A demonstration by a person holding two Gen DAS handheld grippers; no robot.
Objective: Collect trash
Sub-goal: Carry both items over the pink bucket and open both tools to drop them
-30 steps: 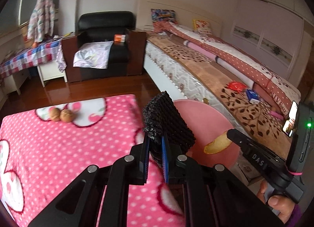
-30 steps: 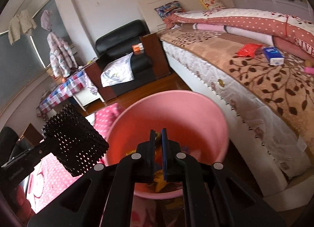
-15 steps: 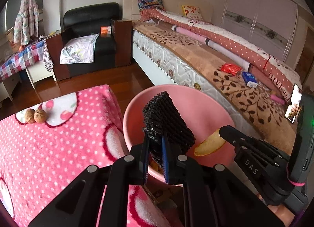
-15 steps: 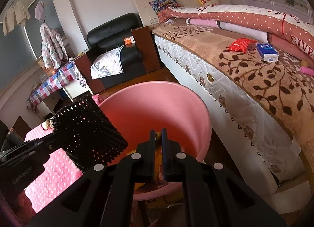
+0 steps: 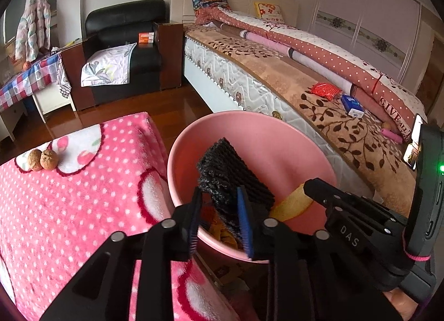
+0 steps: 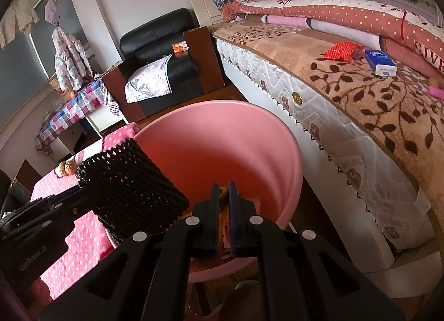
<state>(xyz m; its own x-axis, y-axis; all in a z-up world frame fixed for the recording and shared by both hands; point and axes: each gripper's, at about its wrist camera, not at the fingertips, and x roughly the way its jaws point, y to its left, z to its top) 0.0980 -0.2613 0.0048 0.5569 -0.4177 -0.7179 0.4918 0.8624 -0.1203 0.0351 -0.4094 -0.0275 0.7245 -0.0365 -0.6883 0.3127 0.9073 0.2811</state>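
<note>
The left tool [image 5: 219, 211] sits low in the middle of the left wrist view, over the near rim of a pink bucket [image 5: 249, 127], and its jaws are opening — a piece of black foam netting [image 5: 233, 179] stands between the blue pads, tilted up toward the centre of the frame and hanging over the bucket's mouth; a gap shows on the left pad's side, while the right pad looks to be touching it. In the right wrist view the same netting [image 6: 130, 185] fills the lower left, in front of the bucket's left rim [image 6: 222, 107]. The right tool [image 6: 224, 201] is at the lower middle of that view, its jaws nearly together, with a thin yellow scrap [image 6: 223, 190] showing in the narrow slit between them — whether the pads actually press it, I cannot tell for certain, though the jaws are as good as closed. From the left wrist view the right tool [image 5: 305, 183] reaches in from the lower right and a yellow peel-like strip [image 5: 288, 201] lies at its tip inside the bucket. More yellow and orange scraps lie at the bucket's bottom. To the left, a desk covered in a pink dotted blanket [image 5: 77, 182] carries two walnuts [image 5: 43, 158] at the left edge of the frame. A bed [image 5: 319, 93] runs along the upper right.
</note>
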